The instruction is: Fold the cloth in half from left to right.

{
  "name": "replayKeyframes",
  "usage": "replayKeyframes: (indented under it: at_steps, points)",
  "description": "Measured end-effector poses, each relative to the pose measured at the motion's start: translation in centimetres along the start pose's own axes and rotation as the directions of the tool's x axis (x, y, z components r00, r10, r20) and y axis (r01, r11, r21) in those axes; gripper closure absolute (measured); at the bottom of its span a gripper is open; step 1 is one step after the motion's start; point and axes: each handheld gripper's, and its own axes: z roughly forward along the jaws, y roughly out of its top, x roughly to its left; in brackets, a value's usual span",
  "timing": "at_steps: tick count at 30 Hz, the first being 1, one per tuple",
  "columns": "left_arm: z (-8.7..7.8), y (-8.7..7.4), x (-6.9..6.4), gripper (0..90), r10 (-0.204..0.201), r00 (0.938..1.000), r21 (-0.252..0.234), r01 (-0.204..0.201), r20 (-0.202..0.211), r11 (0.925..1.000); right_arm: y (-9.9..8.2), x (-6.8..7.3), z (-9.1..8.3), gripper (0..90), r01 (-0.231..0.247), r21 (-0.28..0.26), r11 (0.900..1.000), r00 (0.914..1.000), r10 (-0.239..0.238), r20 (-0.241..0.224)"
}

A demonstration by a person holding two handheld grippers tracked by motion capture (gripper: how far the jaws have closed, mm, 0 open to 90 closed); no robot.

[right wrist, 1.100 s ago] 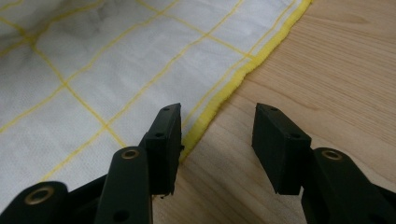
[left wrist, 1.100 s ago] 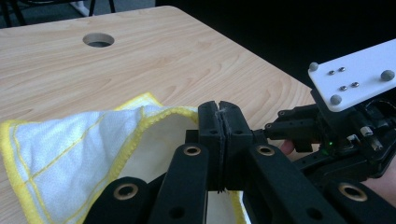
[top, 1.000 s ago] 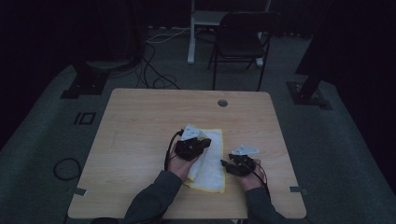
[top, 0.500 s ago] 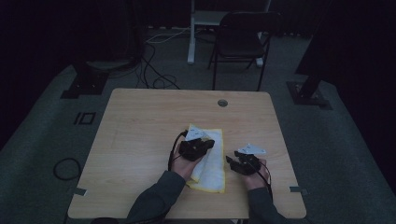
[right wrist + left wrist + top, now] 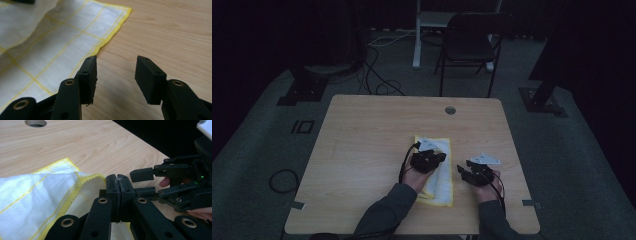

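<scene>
Cloth (image 5: 37,192): white woven fabric, yellow-stitched hem, matt; table (image 5: 82,142): pale smooth wood grain; left gripper (image 5: 117,182): matt black plastic

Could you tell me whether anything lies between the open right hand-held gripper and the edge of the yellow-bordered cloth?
Nothing visible does. The right hand-held gripper stands open over bare table, and the yellow-edged cloth lies just beside its left jaw with only wood between. The left hand-held gripper is shut on a fold of the cloth farther along.
</scene>
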Motion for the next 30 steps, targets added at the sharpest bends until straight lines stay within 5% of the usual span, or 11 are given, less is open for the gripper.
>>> replayKeyframes:
  at_steps: [26, 30]
  points:
    - [2.8, -0.8, -0.8, 88.7, 0.01, 0.9999, 0.065, -0.01, -0.004, 0.9979, 0.0, -0.2, 0.0, 52.6, -0.001, 0.0, 1.0, 1.0, 0.001, 0.008]
    - [2.6, -0.8, -0.8, 80.8, 0.018, 0.9998, 0.059, -0.018, 0.007, 0.9981, 0.0, -0.2, 0.0, 52.5, 0.001, -0.002, 1.0, 0.9999, -0.001, 0.012]
